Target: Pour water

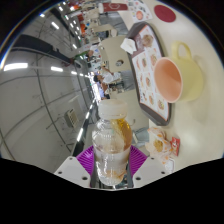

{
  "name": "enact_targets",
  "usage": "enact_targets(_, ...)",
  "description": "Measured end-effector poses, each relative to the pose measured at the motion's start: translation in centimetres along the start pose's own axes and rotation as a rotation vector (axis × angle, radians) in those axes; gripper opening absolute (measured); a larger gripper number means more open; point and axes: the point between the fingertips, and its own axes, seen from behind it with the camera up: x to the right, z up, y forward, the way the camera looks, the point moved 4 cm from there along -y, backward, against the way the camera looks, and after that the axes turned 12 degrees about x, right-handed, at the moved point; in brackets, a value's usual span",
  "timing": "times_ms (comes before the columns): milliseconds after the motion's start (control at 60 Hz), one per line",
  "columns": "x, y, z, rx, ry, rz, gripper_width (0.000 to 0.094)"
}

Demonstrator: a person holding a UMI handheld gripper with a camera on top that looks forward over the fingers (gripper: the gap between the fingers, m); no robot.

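Observation:
A clear plastic water bottle [112, 150] sits between my gripper's [112, 160] two fingers, with the purple pads [88, 158] pressed against its sides. The whole view is rolled, so the table stands nearly upright on the right. The bottle's upper end points toward an orange cup [168, 78] that stands on the table beyond the fingers. Whether water is leaving the bottle I cannot tell.
A pale yellow container [190, 62] sits around or behind the orange cup. Placemats or printed sheets [146, 70] lie on the table near it. A small snack packet [163, 145] lies close to the right finger. A large hall with ceiling lights fills the left side.

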Motion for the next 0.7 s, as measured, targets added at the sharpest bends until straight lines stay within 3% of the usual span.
enact_targets(167, 2.8, 0.7, 2.5, 0.021, 0.221, -0.048, 0.0411)
enact_targets(350, 3.9, 0.6, 2.9, 0.006, 0.214, -0.091, 0.041)
enact_targets(517, 1.2, 0.5, 2.7, -0.035, -0.048, -0.08, 0.0411)
enact_targets(700, -6.4, 0.4, 4.6, -0.026, -0.564, 0.027, 0.0412)
